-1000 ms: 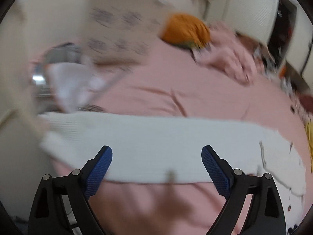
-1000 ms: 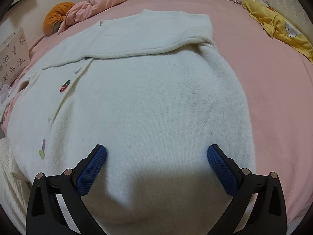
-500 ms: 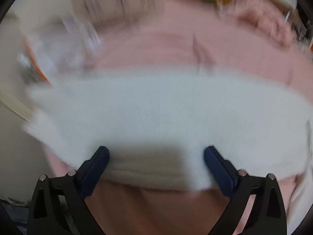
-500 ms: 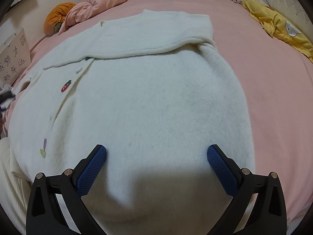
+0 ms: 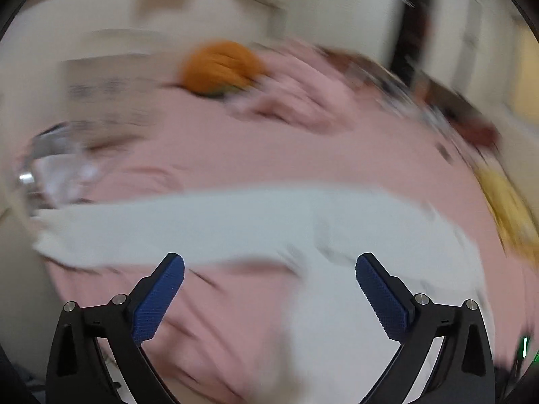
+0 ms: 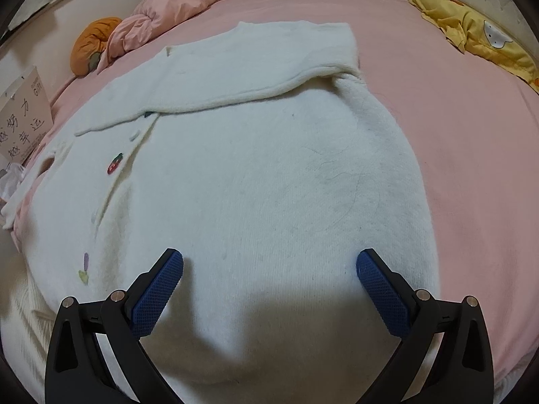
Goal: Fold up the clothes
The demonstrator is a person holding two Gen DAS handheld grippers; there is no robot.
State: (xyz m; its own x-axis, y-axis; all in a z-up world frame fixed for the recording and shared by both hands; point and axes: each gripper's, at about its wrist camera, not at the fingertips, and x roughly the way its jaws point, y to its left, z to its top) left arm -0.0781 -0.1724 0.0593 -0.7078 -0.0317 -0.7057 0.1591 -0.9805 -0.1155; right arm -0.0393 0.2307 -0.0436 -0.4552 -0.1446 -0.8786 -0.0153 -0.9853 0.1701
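White cardigan flat | both claws wide, empty | cardboard sign handwritten, "Girl" printed

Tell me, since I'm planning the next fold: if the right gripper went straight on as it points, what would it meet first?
Most likely the white cardigan: the right gripper hangs open above its body panel, nothing between. Depth is unclear.

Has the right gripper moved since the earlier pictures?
No. The right gripper sits over the white sweater as before; the strawberry button keeps nearly the same place.
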